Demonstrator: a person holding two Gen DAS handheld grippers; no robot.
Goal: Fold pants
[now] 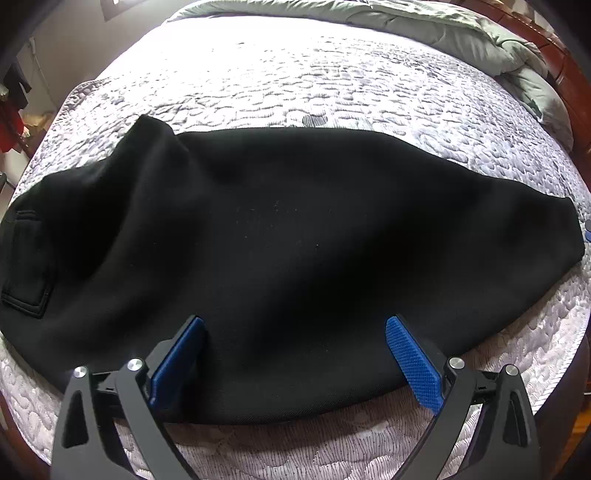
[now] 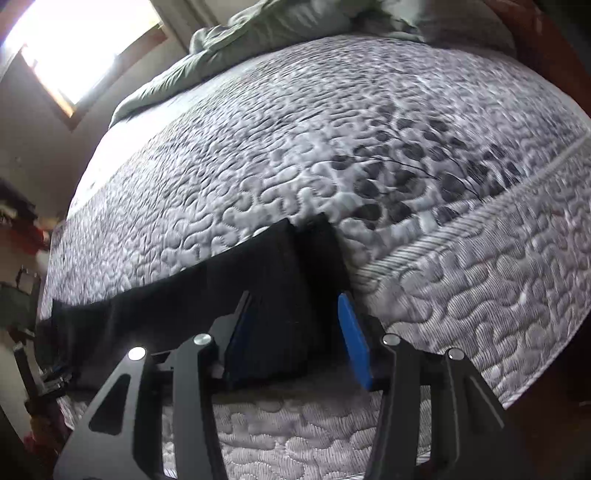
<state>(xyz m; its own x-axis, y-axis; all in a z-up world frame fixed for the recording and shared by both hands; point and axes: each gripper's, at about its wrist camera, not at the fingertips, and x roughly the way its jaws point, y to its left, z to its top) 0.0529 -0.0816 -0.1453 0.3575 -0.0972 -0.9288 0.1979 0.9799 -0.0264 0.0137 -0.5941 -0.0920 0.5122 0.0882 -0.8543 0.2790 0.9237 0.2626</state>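
Observation:
Black pants (image 1: 280, 236) lie flat across the quilted mattress (image 1: 332, 85), folded lengthwise, waist and back pocket at the left, leg ends at the right. My left gripper (image 1: 295, 325) is open, its blue pads over the near edge of the pants at mid-length. In the right wrist view the leg ends (image 2: 295, 266) lie near the mattress corner. My right gripper (image 2: 295, 299) is open, its jaws either side of the leg ends just above the cloth.
A green-grey duvet (image 1: 461, 33) is bunched at the far side of the bed, also in the right wrist view (image 2: 236, 48). A wooden bed frame (image 1: 569, 74) runs along the right. A bright window (image 2: 81, 40) is at the left. Clutter (image 1: 11, 110) stands beside the bed.

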